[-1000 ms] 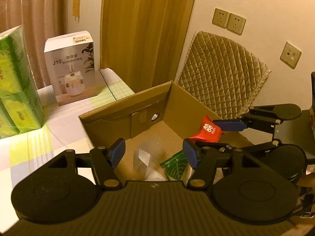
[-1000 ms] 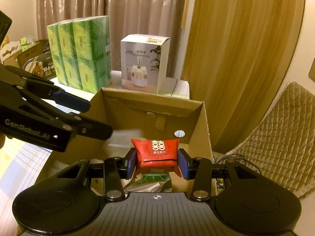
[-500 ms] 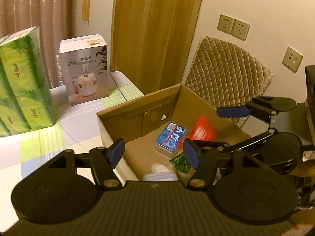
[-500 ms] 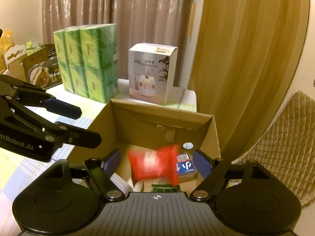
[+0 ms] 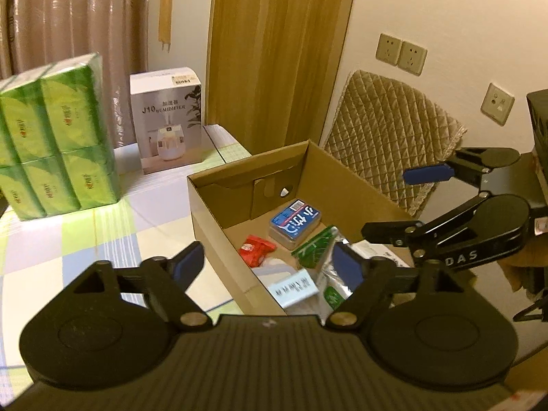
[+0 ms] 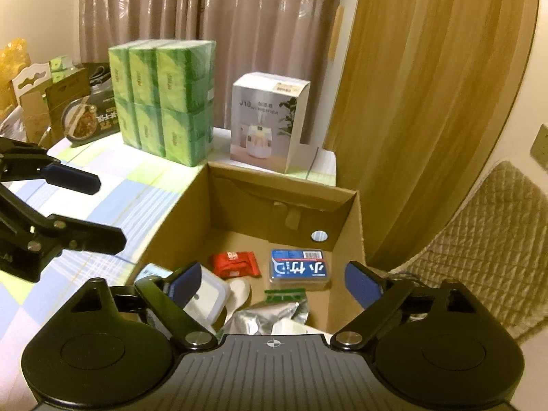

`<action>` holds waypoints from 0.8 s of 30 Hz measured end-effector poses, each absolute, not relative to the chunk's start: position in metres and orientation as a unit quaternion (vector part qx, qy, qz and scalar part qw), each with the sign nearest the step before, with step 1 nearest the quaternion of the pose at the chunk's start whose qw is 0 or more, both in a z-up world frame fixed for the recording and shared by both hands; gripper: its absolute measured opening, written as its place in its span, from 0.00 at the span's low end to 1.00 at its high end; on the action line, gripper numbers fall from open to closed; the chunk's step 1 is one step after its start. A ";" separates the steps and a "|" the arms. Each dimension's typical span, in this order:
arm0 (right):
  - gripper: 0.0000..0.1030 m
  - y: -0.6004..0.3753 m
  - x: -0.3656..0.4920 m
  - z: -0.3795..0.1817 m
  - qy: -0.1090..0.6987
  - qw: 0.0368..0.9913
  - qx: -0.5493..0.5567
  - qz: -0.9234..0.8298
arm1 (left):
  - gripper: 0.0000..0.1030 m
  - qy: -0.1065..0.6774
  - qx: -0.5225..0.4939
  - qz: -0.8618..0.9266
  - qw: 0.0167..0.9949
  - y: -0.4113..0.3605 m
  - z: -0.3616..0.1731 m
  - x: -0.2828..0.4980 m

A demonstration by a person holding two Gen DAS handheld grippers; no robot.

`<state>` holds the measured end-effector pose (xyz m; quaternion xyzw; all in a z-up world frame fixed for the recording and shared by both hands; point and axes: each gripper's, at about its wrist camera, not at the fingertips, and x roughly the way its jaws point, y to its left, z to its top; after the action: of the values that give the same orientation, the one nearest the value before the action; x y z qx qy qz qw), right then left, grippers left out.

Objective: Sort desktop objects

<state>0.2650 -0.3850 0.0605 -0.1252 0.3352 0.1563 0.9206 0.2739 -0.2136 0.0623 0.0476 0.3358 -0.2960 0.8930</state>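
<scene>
1. Table (image 5: 68,239) with a checked pastel cloth carries a green tissue pack stack (image 5: 58,144) and a white humidifier box (image 5: 169,120) at the back edge.
2. Open cardboard box (image 6: 346,215) sits at the table's right side, flaps up, holding the sorted items.
3. Right tool (image 6: 274,281) hangs above the box's near end, blue pads spread wide, nothing between them.
4. Left tool (image 5: 267,263) hangs over the box's left wall, pads spread wide, empty.
5. Blue card case (image 6: 299,269) lies flat on the box floor near the far right corner.
6. Red packet (image 6: 236,263) lies flat on the box floor just left of the blue card case, apart from it.
7. Green-topped foil pouch (image 6: 274,311) lies near the front of the box, beside a white lidded container (image 6: 205,294).
8. Light blue label card (image 5: 294,286) lies at the near end of the box; its text is blurred.
</scene>
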 end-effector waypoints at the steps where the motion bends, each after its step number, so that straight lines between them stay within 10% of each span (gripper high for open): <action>1: 0.95 -0.385 0.257 0.066 0.332 0.922 -0.128 0.156 | 0.83 0.334 0.049 -0.295 0.894 -0.212 0.066 0.267; 24: 0.98 -0.391 0.116 0.106 0.329 0.926 -0.112 0.147 | 0.99 0.315 0.046 -0.257 0.912 -0.176 0.105 0.123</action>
<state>0.1158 -0.3907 0.1060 -0.1123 0.3285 0.1474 0.9261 0.1226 -0.1755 0.1051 0.0465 0.3148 -0.2575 0.9124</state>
